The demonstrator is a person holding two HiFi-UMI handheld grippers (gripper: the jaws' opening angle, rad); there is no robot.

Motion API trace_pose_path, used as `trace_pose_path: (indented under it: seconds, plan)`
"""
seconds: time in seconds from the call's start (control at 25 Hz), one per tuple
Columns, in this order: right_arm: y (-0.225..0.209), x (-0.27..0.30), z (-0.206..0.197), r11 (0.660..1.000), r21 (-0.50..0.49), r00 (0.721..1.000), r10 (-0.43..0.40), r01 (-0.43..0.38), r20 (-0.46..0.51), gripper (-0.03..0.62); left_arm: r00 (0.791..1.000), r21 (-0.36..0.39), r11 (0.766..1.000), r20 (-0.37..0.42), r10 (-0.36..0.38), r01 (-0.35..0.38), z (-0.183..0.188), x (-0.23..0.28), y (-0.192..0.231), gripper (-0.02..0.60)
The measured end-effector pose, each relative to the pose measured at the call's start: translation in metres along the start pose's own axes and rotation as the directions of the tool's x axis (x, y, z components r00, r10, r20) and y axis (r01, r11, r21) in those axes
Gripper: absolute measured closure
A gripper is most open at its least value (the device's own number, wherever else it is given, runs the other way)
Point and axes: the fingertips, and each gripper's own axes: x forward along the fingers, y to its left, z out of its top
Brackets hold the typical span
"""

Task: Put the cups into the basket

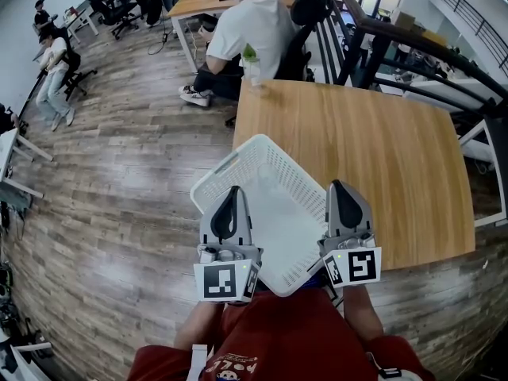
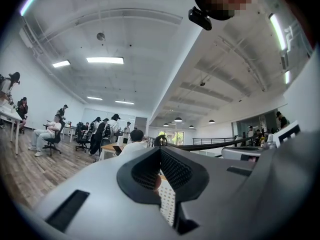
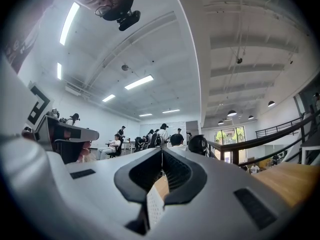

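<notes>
A white mesh basket (image 1: 238, 155) lies empty on the near left corner of the wooden table (image 1: 381, 157), its near end jutting past the edge. A clear cup with something green in it (image 1: 252, 66) stands at the table's far left corner. My left gripper (image 1: 235, 190) hovers over the basket's left rim, jaws shut and empty. My right gripper (image 1: 338, 186) hangs over the basket's right rim, also shut and empty. In the left gripper view the shut left gripper (image 2: 160, 149) shows basket mesh (image 2: 167, 204) below the jaws. The right gripper (image 3: 162, 150) also points level over the mesh (image 3: 152, 206).
A seated person in a white shirt (image 1: 248, 28) on a black chair sits just beyond the table's far edge, behind the cup. A black railing (image 1: 413, 46) runs along the table's far right. Wooden floor (image 1: 119, 189) spreads to the left, with more people at desks there.
</notes>
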Motion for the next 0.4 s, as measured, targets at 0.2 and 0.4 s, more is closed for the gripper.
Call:
trace_pose_path:
  seconds: [0.2, 0.4]
  plan:
    - [0.0007, 0.0003, 0.0022, 1.000, 0.001, 1.000, -0.003, 0.003, 0.002, 0.583, 1.000, -0.015, 1.000, -0.005, 0.002, -0.002, 0.0000, -0.0003, 0.0019, 0.574]
    - [0.0030, -0.0011, 0.0012, 1.000, 0.004, 1.000, 0.004, -0.004, 0.003, 0.583, 0.999, -0.039, 0.999, -0.007, 0.034, -0.034, -0.0040, -0.0014, 0.0076, 0.574]
